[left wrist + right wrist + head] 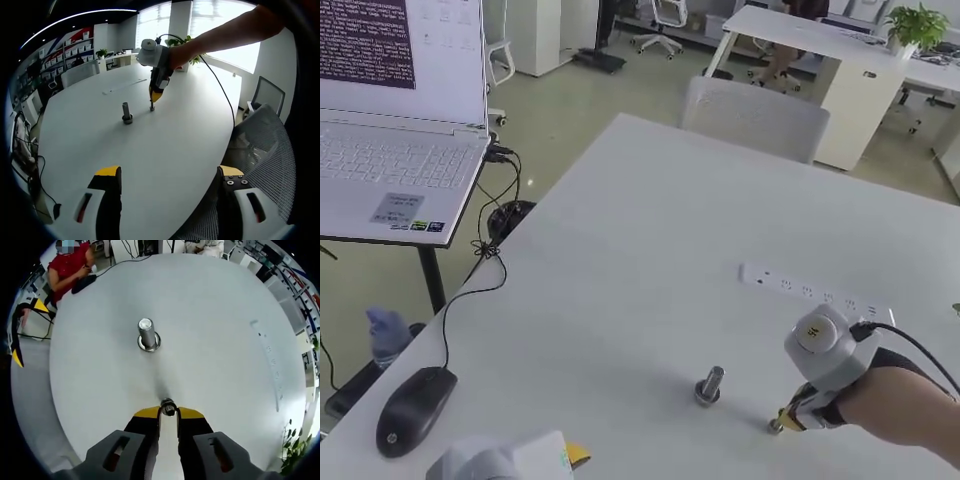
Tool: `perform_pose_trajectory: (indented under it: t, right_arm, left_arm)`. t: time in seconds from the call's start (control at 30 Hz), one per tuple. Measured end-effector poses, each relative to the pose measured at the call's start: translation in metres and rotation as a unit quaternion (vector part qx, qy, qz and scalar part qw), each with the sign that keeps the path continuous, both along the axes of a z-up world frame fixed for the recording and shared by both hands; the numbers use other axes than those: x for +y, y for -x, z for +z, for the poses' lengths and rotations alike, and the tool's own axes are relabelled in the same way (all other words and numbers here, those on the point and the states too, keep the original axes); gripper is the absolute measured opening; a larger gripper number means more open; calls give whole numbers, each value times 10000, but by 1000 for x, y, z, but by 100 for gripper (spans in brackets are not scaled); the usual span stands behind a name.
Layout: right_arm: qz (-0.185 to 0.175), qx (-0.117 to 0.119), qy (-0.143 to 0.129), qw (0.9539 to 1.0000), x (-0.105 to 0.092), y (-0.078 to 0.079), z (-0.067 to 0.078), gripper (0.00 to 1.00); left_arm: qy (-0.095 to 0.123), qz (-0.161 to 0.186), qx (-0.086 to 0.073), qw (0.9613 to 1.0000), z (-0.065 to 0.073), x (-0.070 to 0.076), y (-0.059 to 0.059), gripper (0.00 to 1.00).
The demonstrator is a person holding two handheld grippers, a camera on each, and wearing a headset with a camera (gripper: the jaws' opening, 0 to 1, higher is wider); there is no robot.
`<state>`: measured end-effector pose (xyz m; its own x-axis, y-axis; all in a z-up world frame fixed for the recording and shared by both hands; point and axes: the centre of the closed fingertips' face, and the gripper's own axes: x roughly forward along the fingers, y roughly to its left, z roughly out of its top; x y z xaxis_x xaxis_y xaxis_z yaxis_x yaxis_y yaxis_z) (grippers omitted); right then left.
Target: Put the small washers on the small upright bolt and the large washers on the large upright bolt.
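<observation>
One gripper is nearer: the right gripper (168, 416), jaws nearly closed, sits atop the upright small bolt (775, 427), large bolt (148, 335) just beyond. Left gripper (167, 186) gapes wide at the worktop (165, 145) edge.

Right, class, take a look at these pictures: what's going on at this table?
A person works at a white table with a tool in each hand. The right tool is down at the small upright bolt, its jaws drawn close at the bolt's top; whether they pinch a washer is too small to tell. The large upright bolt stands free beside it. The left tool hangs open over the table's edge, holding nothing.
</observation>
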<state>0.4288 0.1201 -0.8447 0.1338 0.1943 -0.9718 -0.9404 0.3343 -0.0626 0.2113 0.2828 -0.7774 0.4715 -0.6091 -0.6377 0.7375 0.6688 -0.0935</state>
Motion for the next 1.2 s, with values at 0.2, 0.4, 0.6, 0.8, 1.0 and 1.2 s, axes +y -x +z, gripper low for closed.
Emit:
perform_pose_trajectory:
  t: [0.2,0.4,0.6,0.8,1.0,1.2]
  right_arm:
    - [4,32,20,10000,0,-1,-5,14]
    - [26,67,51,10000,-1,-2,-11,14]
    - [25,92,75,9999,-2,0,-15,14]
    - [55,62,78,9999,-2,-1,-18,14]
    - [49,71,104,9999,-2,-1,-22,14]
    - [19,85,79,9999,0,-2,-23,14]
  left_arm:
    - [8,52,-14,10000,0,1,-3,78]
    - [19,144,-19,9999,0,4,-7,79]
    - [49,212,-54,9997,2,5,-10,79]
    - [38,200,-29,9998,1,4,-8,79]
    - [16,198,36,9998,-3,5,-5,78]
    - [18,172,65,9998,-4,4,-4,78]
